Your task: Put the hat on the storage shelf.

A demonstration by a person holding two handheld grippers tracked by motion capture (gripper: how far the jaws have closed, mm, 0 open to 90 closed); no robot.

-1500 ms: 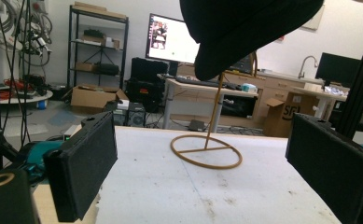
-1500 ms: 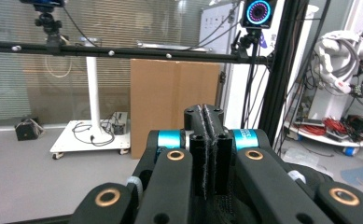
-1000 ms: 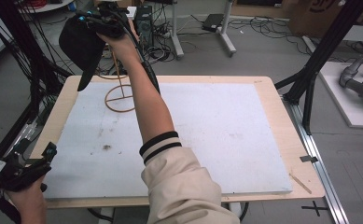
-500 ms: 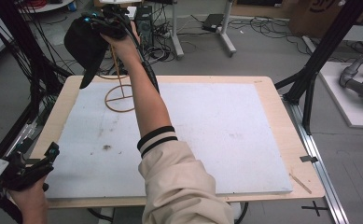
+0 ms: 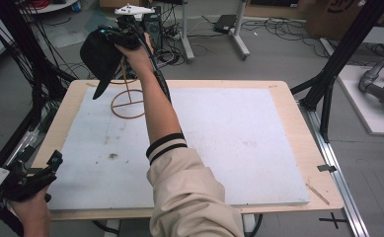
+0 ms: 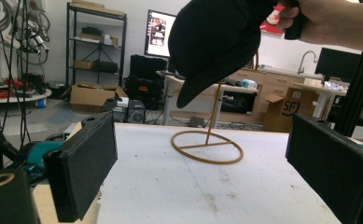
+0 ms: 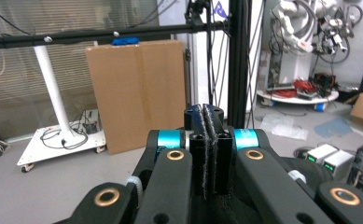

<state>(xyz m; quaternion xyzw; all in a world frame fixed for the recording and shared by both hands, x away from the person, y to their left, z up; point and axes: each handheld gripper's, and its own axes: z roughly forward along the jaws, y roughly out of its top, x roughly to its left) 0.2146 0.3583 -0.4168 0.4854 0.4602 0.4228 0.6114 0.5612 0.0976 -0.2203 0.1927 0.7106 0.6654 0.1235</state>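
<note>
A black cap (image 5: 99,54) hangs in the air at the far left of the table, above a tan wire stand (image 5: 129,103) with a round base ring and an upright rod. My right gripper (image 5: 118,34) is shut on the cap's fabric (image 7: 216,211), and its jaws press together in the right gripper view (image 7: 205,149). In the left gripper view the cap (image 6: 216,42) covers the top of the stand (image 6: 207,147). My left gripper (image 5: 41,170) rests at the table's near left corner, open with nothing between its jaws (image 6: 207,163).
A white board (image 5: 229,138) covers the wooden table (image 5: 283,94). Black frame posts (image 5: 337,64) stand at the right and left sides. Cables and a cardboard box (image 6: 88,95) lie on the floor beyond the table.
The right hand has carried the cap a little to the right and lower, closer over the stand's rod. The left gripper has barely moved.
</note>
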